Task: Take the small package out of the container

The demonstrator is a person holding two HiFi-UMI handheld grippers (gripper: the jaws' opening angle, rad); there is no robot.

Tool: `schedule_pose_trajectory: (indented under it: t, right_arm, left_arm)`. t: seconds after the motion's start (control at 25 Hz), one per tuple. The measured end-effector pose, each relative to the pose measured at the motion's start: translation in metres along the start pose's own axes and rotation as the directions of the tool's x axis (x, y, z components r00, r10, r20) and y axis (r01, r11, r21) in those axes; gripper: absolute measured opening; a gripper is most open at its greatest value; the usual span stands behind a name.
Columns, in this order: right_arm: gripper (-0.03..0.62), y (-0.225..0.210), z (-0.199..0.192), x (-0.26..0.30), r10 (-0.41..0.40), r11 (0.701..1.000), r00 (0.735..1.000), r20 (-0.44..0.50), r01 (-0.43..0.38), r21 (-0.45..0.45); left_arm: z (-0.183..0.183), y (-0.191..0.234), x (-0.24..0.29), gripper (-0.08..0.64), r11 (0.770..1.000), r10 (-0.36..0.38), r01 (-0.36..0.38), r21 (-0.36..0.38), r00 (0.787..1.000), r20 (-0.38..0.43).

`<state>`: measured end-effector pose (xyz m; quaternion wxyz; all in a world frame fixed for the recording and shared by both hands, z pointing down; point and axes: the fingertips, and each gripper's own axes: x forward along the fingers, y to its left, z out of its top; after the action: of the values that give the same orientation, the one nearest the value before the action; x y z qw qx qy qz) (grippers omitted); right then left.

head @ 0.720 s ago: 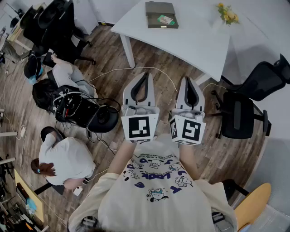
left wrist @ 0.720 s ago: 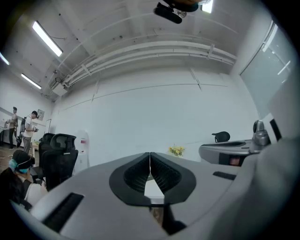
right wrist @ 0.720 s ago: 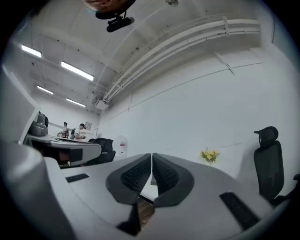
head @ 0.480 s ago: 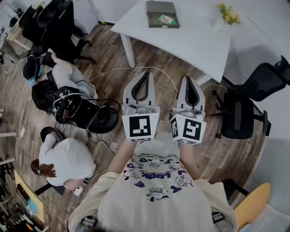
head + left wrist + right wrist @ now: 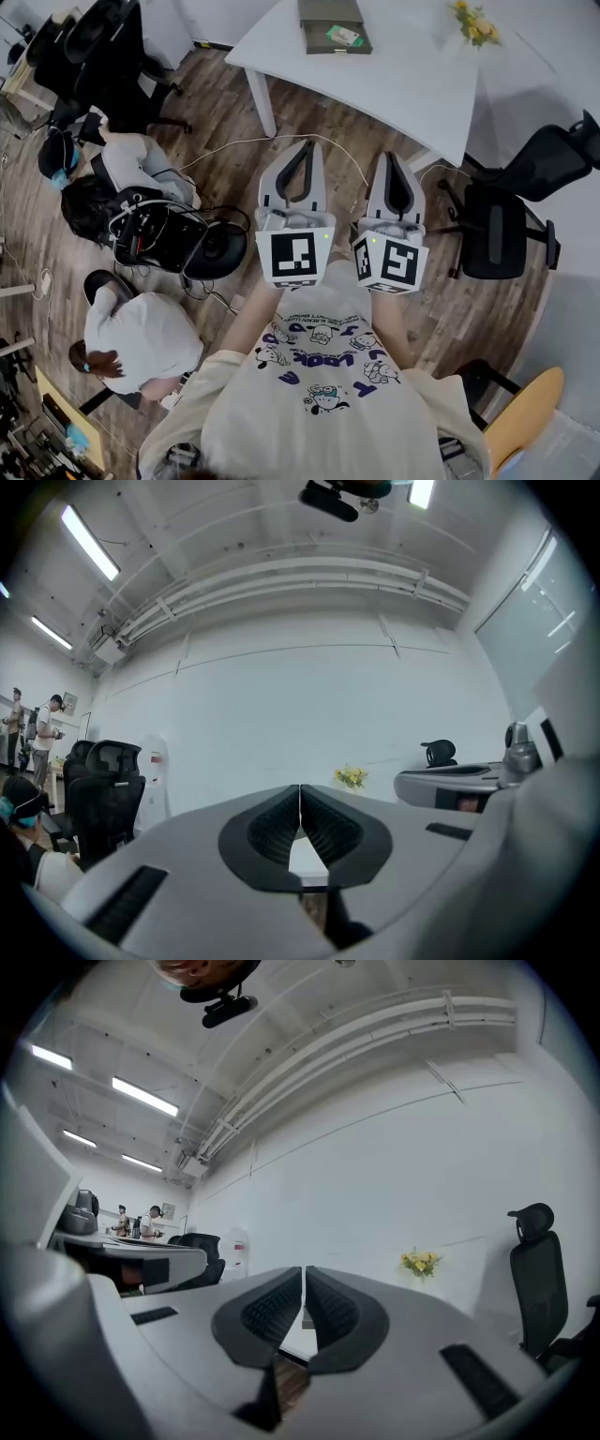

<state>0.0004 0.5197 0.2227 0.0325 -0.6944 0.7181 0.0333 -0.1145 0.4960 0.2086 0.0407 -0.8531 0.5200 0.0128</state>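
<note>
A dark, flat container [image 5: 333,23] lies at the far edge of the white table [image 5: 394,84], with a small green package [image 5: 344,36] lying in it. My left gripper [image 5: 305,146] and right gripper [image 5: 392,157] are held side by side over the wooden floor, short of the table and pointing toward it. Both are shut with nothing between the jaws. In the left gripper view the left gripper [image 5: 300,789] has its pads meeting in a thin line. The right gripper [image 5: 305,1271] looks the same in the right gripper view.
Yellow flowers [image 5: 473,23] stand on the table's far right. A black office chair [image 5: 502,220] is at the right and more black chairs [image 5: 103,47] at the far left. Two people [image 5: 136,328] crouch on the floor at left beside gear and cables [image 5: 164,234].
Both grippers have drifted slightly forward toward the table, still shut and side by side. The people at left have shifted a little in the view.
</note>
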Motion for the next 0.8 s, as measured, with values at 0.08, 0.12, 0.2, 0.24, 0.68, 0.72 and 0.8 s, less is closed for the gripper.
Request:
schedule_pose_trajectory:
  t: [0.08,0.12,0.2,0.24,0.68,0.72,0.8]
  right_arm:
    - [0.032,0.003,-0.001,0.003,0.001,1.0,1.0,-0.004,-0.001,-0.005]
    - [0.031,0.004,-0.002,0.004,0.003,1.0,1.0,-0.008,-0.003,-0.008]
    - [0.031,0.005,-0.004,0.008,0.006,1.0,1.0,-0.019,-0.007,-0.012]
    - [0.031,0.005,-0.005,0.011,0.009,1.0,1.0,-0.022,-0.009,-0.012]
    - [0.032,-0.004,-0.028,0.06,0.034,0.999,0.998,-0.053,-0.033,0.015]
    - [0.032,-0.004,-0.03,0.068,0.037,0.999,0.998,-0.058,-0.036,0.016]
    - [0.032,-0.007,-0.034,0.085,0.043,0.999,0.997,-0.066,-0.042,0.019]
  left_arm:
    - [-0.002,0.004,0.002,0.015,1.0,-0.003,0.003,-0.003,1.0,-0.004]
    - [-0.003,0.005,0.004,0.015,1.0,-0.003,0.003,-0.005,1.0,-0.007]
    - [-0.005,0.008,0.008,0.015,1.0,-0.001,0.001,-0.012,1.0,-0.012]
    - [-0.006,0.009,0.011,0.015,1.0,0.001,-0.001,-0.015,1.0,-0.013]
    - [-0.025,0.026,0.053,0.015,0.999,0.028,-0.029,-0.021,0.998,-0.048]
    - [-0.028,0.029,0.06,0.015,0.999,0.034,-0.035,-0.022,0.998,-0.054]
    - [-0.032,0.035,0.075,0.015,0.999,0.043,-0.045,-0.023,0.997,-0.064]
